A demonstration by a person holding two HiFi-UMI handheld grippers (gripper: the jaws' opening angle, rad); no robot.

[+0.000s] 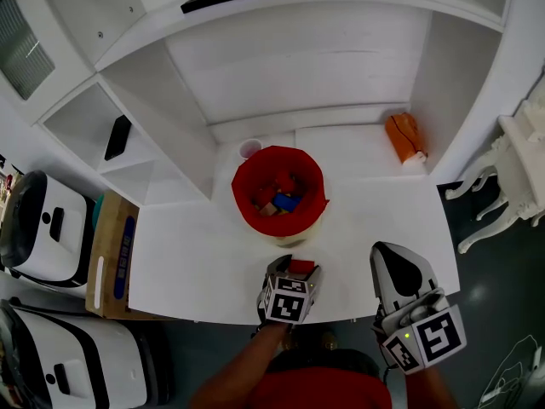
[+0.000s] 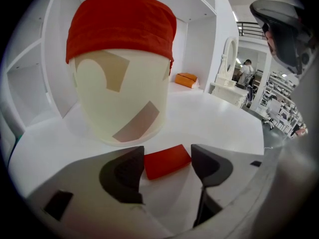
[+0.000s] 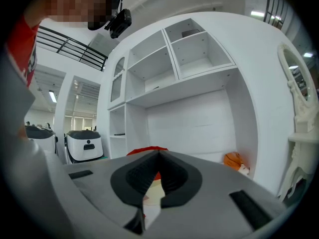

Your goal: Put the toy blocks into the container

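My left gripper (image 2: 168, 152) is low in the centre of the frame, with its jaws wide apart around a red block (image 2: 164, 164) that lies flat on the white table (image 1: 196, 262). The block is just in front of the container (image 2: 119, 83), which has other blocks inside. My right gripper (image 3: 158, 157), at the lower right, is fully closed and holds nothing.

Cloth-lined container (image 1: 243, 198), smooth white table (image 1: 375, 211)

Red block (image 2: 167, 161) — red-rimmed cream container (image 2: 92, 108)
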